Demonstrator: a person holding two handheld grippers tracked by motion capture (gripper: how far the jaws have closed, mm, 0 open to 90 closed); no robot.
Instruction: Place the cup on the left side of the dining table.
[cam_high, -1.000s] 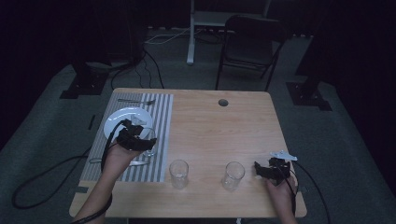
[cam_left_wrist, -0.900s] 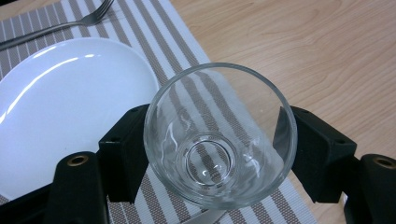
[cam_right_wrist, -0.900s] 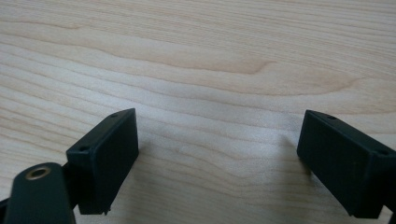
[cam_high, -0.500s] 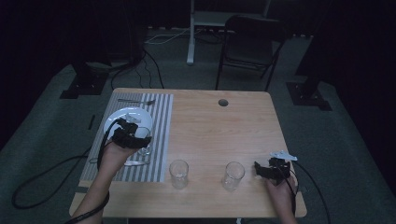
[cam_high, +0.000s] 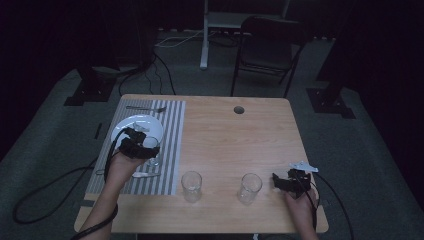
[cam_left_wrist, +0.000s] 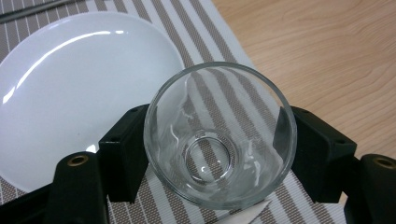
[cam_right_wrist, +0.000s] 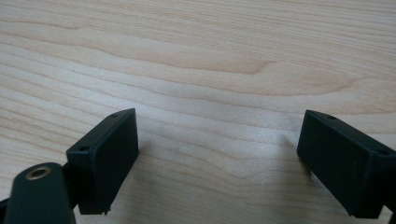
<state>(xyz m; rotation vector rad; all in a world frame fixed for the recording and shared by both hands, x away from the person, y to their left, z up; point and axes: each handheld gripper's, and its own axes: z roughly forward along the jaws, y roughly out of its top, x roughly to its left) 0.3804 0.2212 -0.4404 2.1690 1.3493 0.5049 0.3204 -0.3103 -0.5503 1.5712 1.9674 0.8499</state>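
Item one: we list a light wooden rectangular table (cam_high: 230, 145), with a small round hole (cam_high: 238, 109) near its far edge.

Item two: on the table's left part lies a grey-and-white striped woven placemat (cam_high: 170, 135). At its far end we see a metal fork (cam_high: 145, 108) laid crosswise.

Item three: a round white glossy plate (cam_high: 131, 126) rests on the placemat. In the left gripper view its rim (cam_left_wrist: 70, 70) lies just beside the held glass.

Item four: the left claw (cam_left_wrist: 219, 154), black, carried in the person's left hand (cam_high: 120, 167), hangs over the placemat at the plate's near edge. Its jaws are pinching a small clear round drinking glass (cam_left_wrist: 219, 135) from both sides; we look down into the glass's mouth and see the stripes through its base. Whether the base touches the placemat we cannot tell.

Item five: the right claw (cam_right_wrist: 219, 158), black, carried in the right hand (cam_high: 300, 207), sits low over bare wood at the table's near right corner. Its jaws are spread wide with only wood between them.

Item six: two more clear drinking glasses stand upright on bare wood near the front edge, one (cam_high: 191, 185) just beside the placemat, the other (cam_high: 249, 188) near the right claw, apart from it.

Item seven: a pale utensil (cam_high: 145, 174) lies on the placemat, near the left hand.
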